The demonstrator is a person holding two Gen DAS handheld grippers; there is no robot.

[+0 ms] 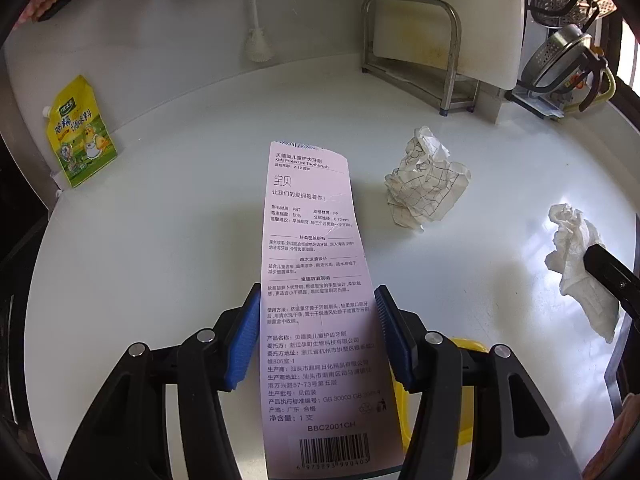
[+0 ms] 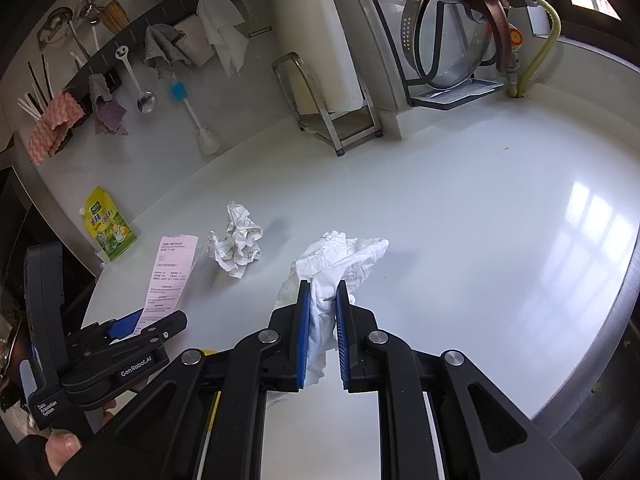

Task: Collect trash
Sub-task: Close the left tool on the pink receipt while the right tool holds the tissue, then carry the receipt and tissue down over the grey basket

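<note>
A long pink toothbrush card (image 1: 316, 240) printed with text and a barcode runs between the blue pads of my left gripper (image 1: 318, 292), which press on its two long edges. In the right wrist view the card (image 2: 172, 268) slopes up from the white counter into that gripper (image 2: 132, 328). My right gripper (image 2: 323, 292) is shut on a crumpled white tissue (image 2: 344, 256), which bulges out ahead of the pads and hangs below them. The left wrist view shows this tissue (image 1: 576, 248) at the right edge. A crumpled grid-lined paper ball (image 1: 428, 180) (image 2: 236, 244) lies loose on the counter between the two grippers.
A yellow seasoning pouch (image 1: 80, 132) leans on the back wall at the left. A steel rack (image 1: 416, 40) with a white board stands at the back; pot lids (image 2: 452, 40) hang beside it. A yellow rim (image 1: 468, 348) shows under my left gripper. A hand (image 2: 64, 446) holds the left gripper.
</note>
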